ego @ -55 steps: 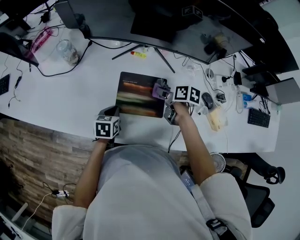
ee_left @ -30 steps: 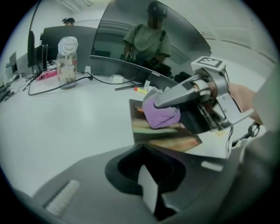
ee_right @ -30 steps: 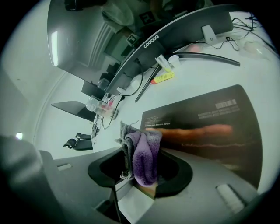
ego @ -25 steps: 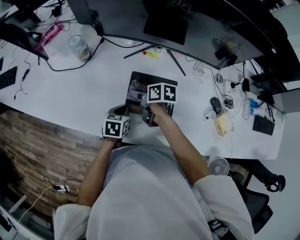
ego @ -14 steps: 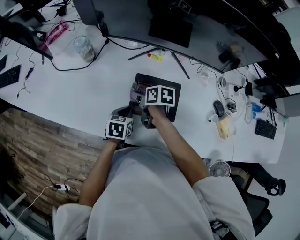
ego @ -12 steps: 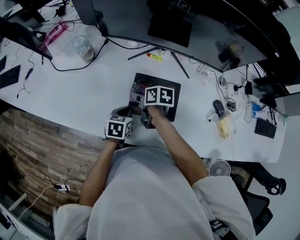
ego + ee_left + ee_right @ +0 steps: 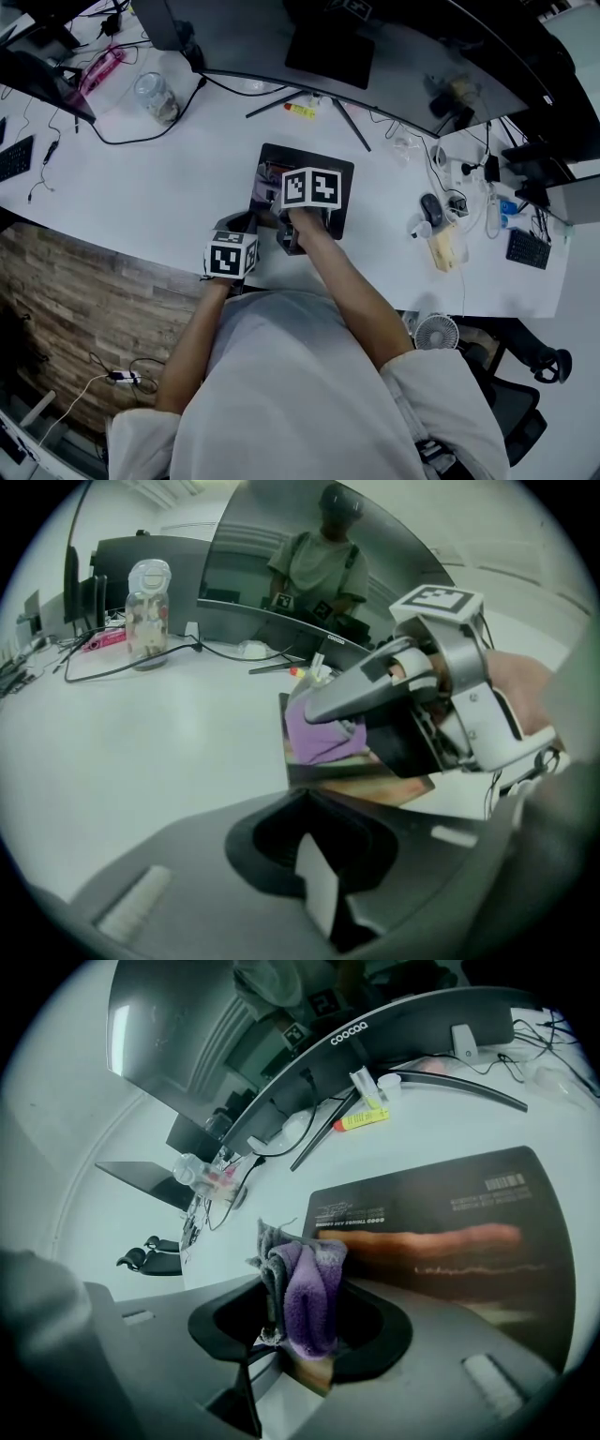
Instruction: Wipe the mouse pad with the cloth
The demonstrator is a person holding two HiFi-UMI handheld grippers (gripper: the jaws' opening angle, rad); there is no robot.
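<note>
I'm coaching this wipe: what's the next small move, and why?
Probably drag the right tongs rightward across the mouse pad: the cloth they pinch sits at its left edge, with most of the pad stretching to the right.

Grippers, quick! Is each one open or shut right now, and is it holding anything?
Left gripper: shut, nothing in it.
Right gripper: shut on the purple cloth, at the mouse pad.

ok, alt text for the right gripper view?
The right gripper is shut on a purple and grey cloth at the left edge of a dark mouse pad. Behind it are a white desk and a curved monitor.
</note>
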